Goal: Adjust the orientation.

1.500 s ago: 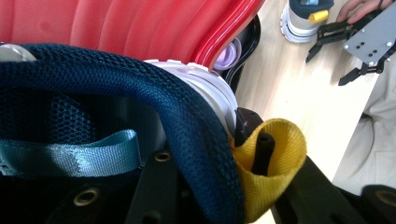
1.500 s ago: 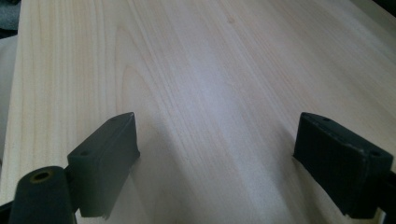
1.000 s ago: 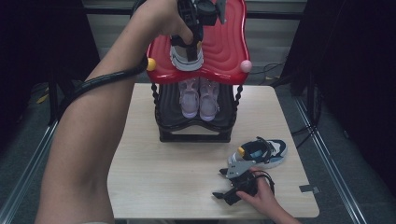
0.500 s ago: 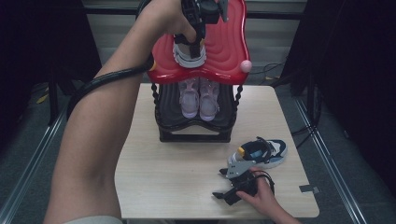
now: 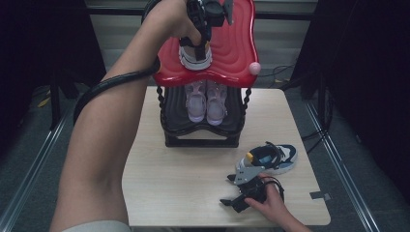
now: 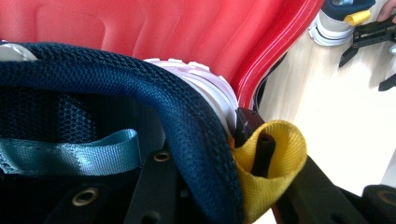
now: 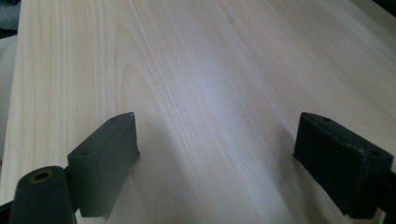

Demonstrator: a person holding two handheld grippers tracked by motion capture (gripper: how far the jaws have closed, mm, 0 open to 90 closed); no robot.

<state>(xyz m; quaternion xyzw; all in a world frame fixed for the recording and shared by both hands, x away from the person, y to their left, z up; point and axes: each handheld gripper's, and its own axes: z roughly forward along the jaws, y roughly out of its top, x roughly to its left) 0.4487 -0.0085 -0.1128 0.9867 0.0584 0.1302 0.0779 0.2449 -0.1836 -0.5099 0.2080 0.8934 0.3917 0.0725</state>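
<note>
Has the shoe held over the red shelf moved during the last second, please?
Yes. The shoe in the left tongs has moved away from the red shelf's near edge, further onto the top.

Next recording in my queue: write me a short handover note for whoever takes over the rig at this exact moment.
Left tool: shut on the navy shoe at its heel collar, shoe over the red top shelf; whether it rests there is unclear.
Right tool: open, nothing between its jaws, low over the table.
Done: lilac pair sits on the lower shelf.
Left: release this shoe, then shelve the matching shoe lying on the table.
</note>
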